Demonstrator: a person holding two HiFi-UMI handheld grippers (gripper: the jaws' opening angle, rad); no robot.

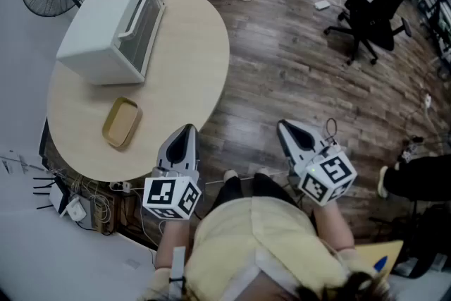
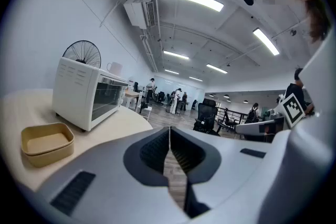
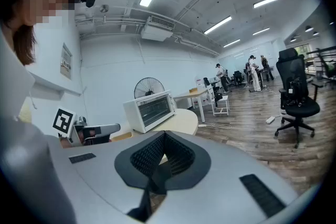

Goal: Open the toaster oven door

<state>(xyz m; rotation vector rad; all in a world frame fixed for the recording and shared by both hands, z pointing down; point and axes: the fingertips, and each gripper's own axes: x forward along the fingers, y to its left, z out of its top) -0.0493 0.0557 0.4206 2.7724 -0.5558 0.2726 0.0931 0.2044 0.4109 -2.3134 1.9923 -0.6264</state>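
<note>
I held my left gripper (image 1: pixel 187 130) and right gripper (image 1: pixel 284 126) low and close in, well apart, tips pointing forward. Both pairs of jaws stood closed and empty.

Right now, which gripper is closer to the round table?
The left gripper: its tip sits at the table edge, while the right gripper hangs over the wooden floor.

No legible text, brand or number anywhere; wall notice (image 3: pixel 65 63) too small and blurred.
</note>
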